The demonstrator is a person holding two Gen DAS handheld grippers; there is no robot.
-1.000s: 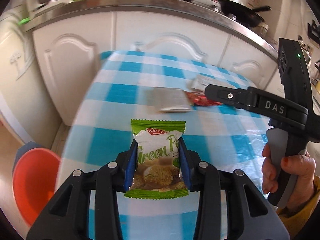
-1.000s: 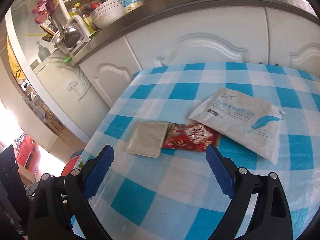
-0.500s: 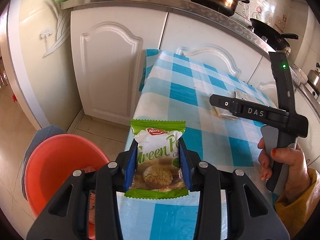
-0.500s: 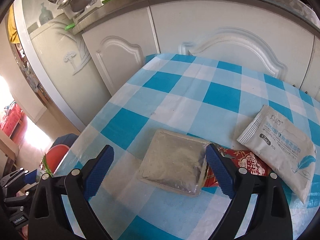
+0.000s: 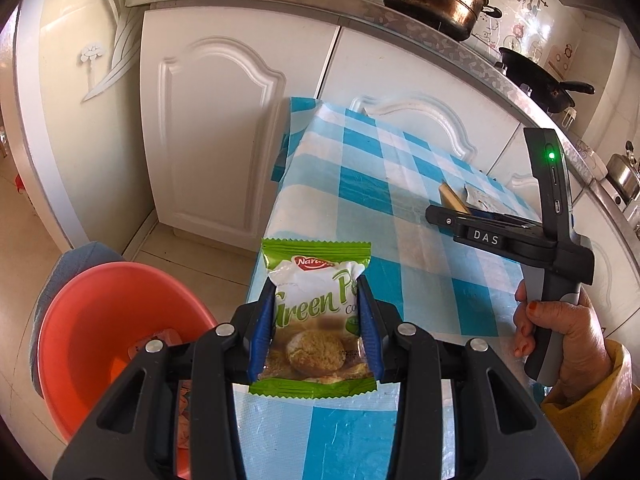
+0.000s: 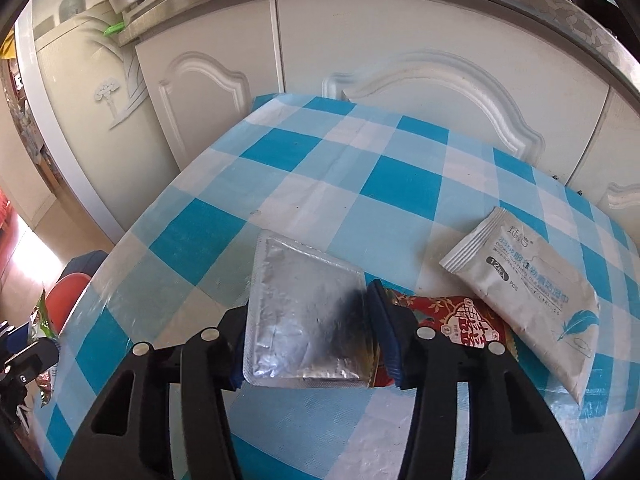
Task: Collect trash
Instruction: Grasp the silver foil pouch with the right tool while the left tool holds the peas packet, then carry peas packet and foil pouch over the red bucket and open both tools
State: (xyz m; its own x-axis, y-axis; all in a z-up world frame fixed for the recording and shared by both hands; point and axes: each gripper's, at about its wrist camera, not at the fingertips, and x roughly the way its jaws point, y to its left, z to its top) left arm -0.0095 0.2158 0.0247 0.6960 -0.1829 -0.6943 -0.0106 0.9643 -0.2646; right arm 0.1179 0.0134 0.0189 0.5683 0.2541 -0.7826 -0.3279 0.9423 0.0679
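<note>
Left wrist view: the left hand-held gripper, clamped on the green cookie packet, has swung from over the table toward the orange basin on the floor, nearly ready to drop.
Right wrist view: the right hand-held gripper was wide, now closing around the silver foil packet between its pads, edges apparently touching

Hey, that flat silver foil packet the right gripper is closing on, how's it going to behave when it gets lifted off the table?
The silver foil packet looks flat and thin, so it is probably light. Its crinkled, glossy skin suggests it may bend or slip between the right gripper pads as the jaws close. One corner overlaps the red wrapper, which might drag along.
</note>
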